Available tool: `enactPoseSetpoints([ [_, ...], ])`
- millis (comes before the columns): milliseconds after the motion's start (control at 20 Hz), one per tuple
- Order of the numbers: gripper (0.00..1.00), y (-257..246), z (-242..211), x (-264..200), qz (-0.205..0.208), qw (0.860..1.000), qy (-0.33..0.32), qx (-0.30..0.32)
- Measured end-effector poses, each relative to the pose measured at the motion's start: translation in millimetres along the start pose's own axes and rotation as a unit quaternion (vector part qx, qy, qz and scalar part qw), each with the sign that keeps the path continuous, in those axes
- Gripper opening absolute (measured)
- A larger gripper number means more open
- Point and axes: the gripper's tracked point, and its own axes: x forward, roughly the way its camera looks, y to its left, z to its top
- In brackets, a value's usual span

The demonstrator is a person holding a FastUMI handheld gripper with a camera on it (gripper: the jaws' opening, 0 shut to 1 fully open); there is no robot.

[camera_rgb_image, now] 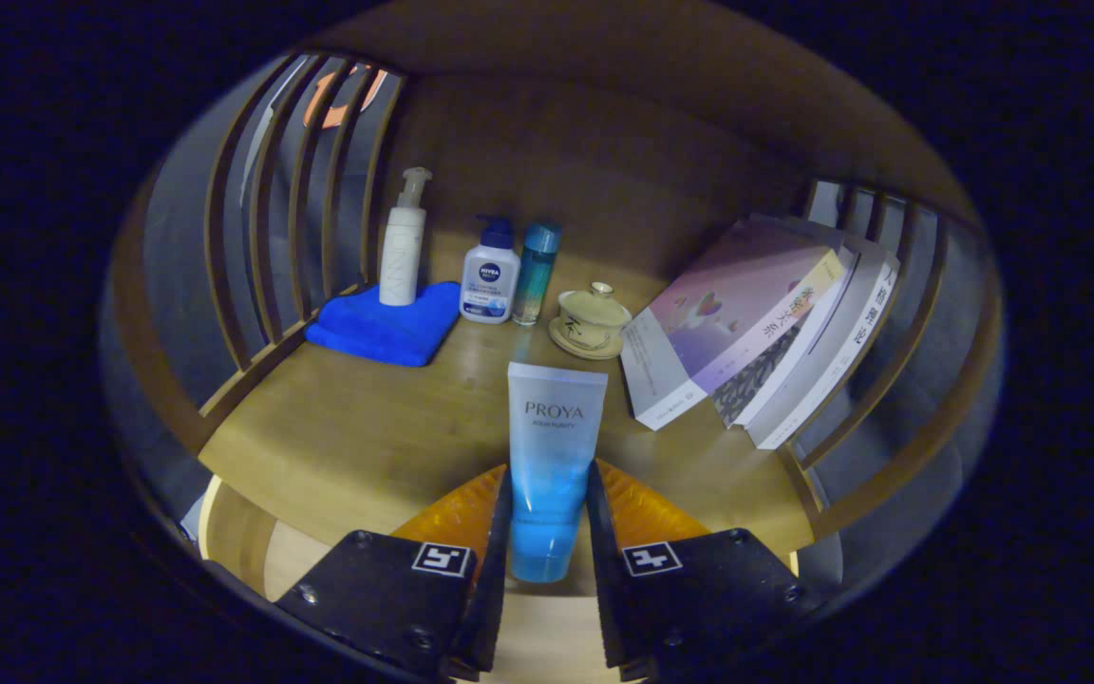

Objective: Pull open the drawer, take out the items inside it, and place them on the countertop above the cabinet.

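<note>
the gripper [549, 503] is clenched on the blue tube [552, 446], both fingers pressing its lower half, its top reaching ahead over the countertop [367, 427]. beyond them stand bottles, a folded blue cloth [386, 328], a lidded cup [592, 318] and leaning books [756, 323].

Black screwed gripper [549, 518] mounts; square markers

blue tube [552, 456] upright between fingers [499, 503]

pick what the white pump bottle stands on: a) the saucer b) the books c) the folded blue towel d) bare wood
c: the white pump bottle stands upright on the folded blue towel, while the gripper is shut on the blue tube.
</note>
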Motion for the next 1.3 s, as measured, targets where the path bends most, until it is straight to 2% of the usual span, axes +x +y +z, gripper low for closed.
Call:
enactPoseSetpoints([
  [350,0.45,2,2,18,-0.021,0.999,-0.002,-0.026],
  [550,0.50,17,-13,29,0.010,1.000,0.025,-0.006],
  [650,0.54,13,-10,26,0.006,1.000,0.016,0.000],
  [850,0.55,11,-3,0,0.010,1.000,0.003,0.007],
  [1050,0.86,11,-1,-42,0.034,0.999,-0.003,0.027],
  [1300,0.86,16,-13,-106,0.070,0.996,-0.028,0.038],
])
